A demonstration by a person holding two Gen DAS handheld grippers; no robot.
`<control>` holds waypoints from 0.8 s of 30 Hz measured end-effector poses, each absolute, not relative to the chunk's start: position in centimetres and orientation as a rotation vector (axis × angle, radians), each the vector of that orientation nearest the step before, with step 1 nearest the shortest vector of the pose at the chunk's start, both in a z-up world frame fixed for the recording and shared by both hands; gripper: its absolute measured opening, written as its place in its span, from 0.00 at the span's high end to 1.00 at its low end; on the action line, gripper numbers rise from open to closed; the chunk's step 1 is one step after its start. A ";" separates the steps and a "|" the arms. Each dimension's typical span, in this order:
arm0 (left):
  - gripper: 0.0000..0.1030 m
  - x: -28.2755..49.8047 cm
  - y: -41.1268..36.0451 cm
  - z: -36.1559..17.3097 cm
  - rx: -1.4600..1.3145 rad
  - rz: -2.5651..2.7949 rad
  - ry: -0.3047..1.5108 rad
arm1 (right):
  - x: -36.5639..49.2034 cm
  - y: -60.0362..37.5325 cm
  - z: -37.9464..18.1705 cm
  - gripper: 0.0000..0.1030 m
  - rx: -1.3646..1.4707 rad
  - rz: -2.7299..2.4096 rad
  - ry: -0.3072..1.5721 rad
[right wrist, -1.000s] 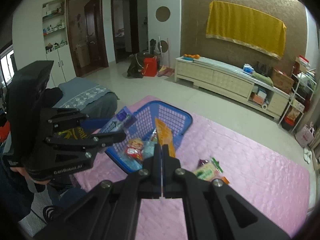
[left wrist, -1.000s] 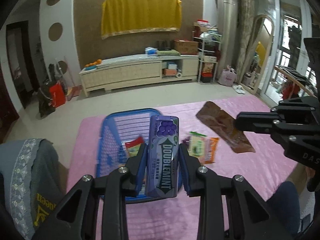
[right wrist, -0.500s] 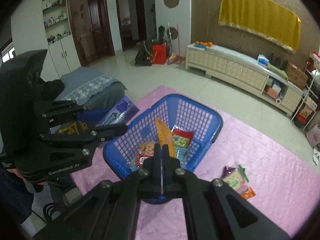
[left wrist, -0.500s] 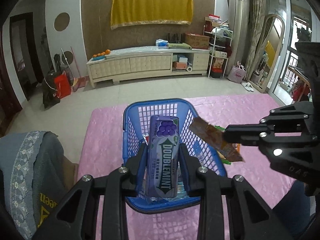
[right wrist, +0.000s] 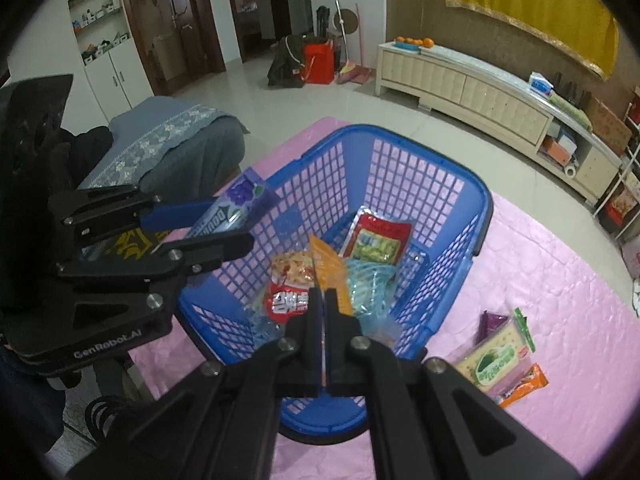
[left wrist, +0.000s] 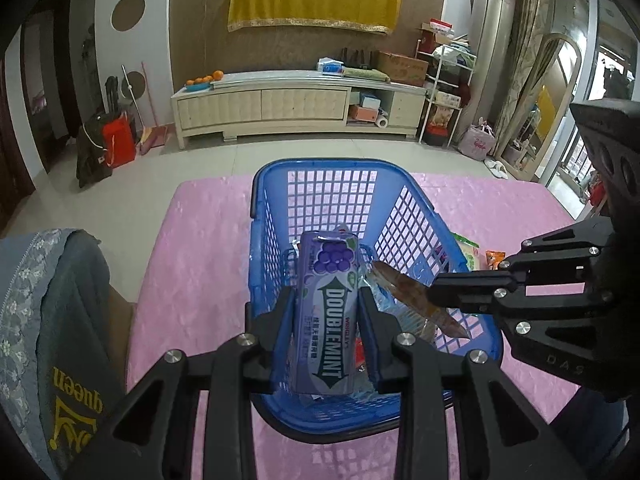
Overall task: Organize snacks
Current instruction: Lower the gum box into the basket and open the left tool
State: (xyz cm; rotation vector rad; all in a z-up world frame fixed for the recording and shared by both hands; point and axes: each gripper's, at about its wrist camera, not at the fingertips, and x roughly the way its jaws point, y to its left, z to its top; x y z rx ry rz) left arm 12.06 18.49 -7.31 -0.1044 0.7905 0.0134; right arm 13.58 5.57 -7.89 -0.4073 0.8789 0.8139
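At centre frame the left gripper clamps a purple gum pack above the blue basket. The right gripper pinches an orange snack packet upright over the basket's middle.

"DOUBLEMINT" on purple gum pack

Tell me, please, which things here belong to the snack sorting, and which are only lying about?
Job:
- blue basket
- Doublemint pack, held in left hand-held gripper
- orange packet, held in right hand-held gripper
- cracker packet on the pink cloth

Lying about:
- oranges
- red bag
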 end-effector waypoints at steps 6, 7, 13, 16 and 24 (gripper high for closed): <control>0.72 12.2 18.5 -7.3 -0.097 0.005 0.791 | 13.8 5.9 -8.0 0.97 -0.440 0.774 0.866; 0.72 12.2 18.6 -7.3 -0.096 0.004 0.792 | 13.9 5.8 -8.0 0.94 -0.444 0.766 0.864; 0.72 12.3 18.3 -7.7 -0.091 -0.003 0.798 | 14.1 4.6 -7.5 0.23 -0.416 0.722 0.823; 0.72 12.4 18.2 -7.9 -0.089 -0.006 0.805 | 14.1 4.1 -7.1 0.16 -0.420 0.680 0.782; 0.71 13.3 18.0 -8.4 -0.084 -0.002 0.821 | 15.4 3.2 -7.5 0.03 -0.360 0.612 0.787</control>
